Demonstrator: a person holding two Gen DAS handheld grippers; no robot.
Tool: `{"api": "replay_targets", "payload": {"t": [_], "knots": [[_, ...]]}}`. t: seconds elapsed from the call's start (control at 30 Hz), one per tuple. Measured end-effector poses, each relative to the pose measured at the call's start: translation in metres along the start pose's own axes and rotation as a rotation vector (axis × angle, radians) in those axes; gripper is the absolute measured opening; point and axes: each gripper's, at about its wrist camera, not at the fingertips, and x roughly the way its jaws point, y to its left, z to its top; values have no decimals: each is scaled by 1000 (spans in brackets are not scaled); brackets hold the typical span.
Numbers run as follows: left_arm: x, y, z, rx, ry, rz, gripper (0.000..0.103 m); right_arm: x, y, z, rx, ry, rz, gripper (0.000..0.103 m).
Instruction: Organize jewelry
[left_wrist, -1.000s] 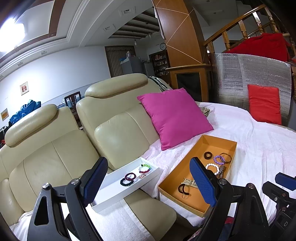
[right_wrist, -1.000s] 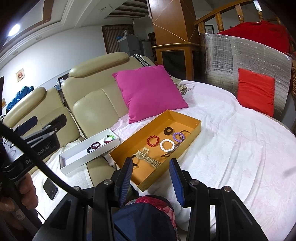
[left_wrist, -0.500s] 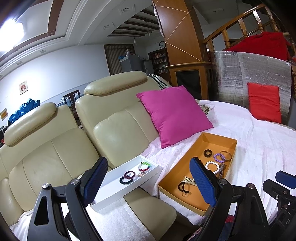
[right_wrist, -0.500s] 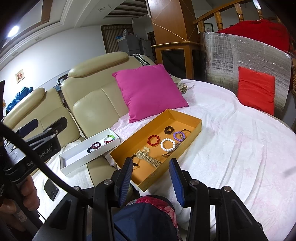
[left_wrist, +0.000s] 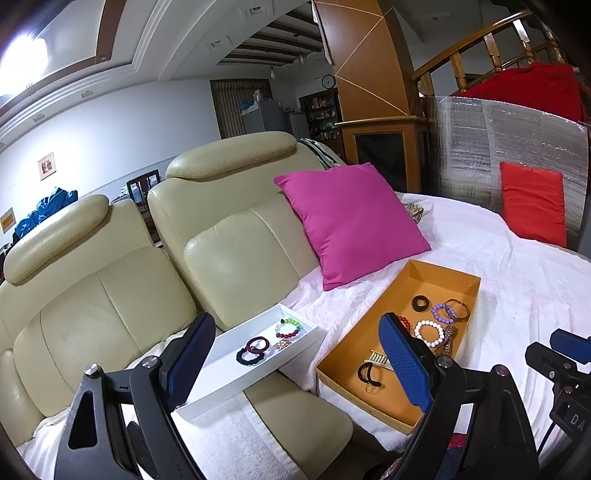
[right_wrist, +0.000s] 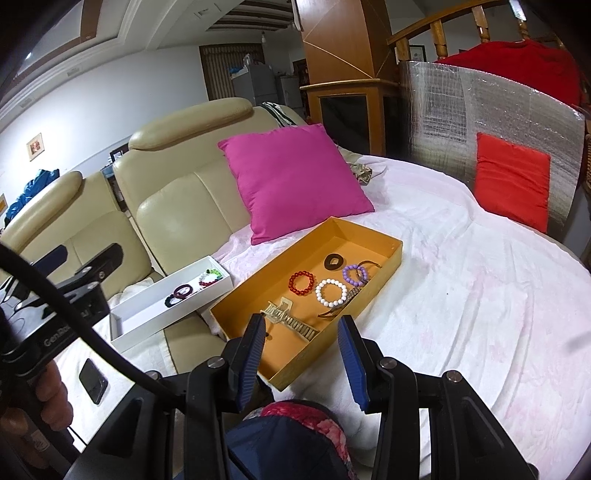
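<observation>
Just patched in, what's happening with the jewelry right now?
Nothing is being held. The left gripper and right gripper both hover with jaws open, short of the jewelry. The orange cardboard tray on the white blanket holds several bead bracelets and a beige hair claw; the white rectangular tray on the sofa already holds a few bracelets.
</observation>
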Motion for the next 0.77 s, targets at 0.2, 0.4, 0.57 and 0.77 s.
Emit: {"api": "replay_targets", "payload": {"t": [0.2,0.4,0.57,0.77], "knots": [[17,-4,4,-3,17,-1,90,21,-7,10,3,17,-22,45],[35,-5,7,-12,42,12,90,45,-12,22,-3,36,-23,45],[49,-11,7,-1,54,26,90,64,-14,30,-5,43,-4,45],[54,-68,20,71,19,-111,90,68,-57,30,85,-6,-11,45]]}}
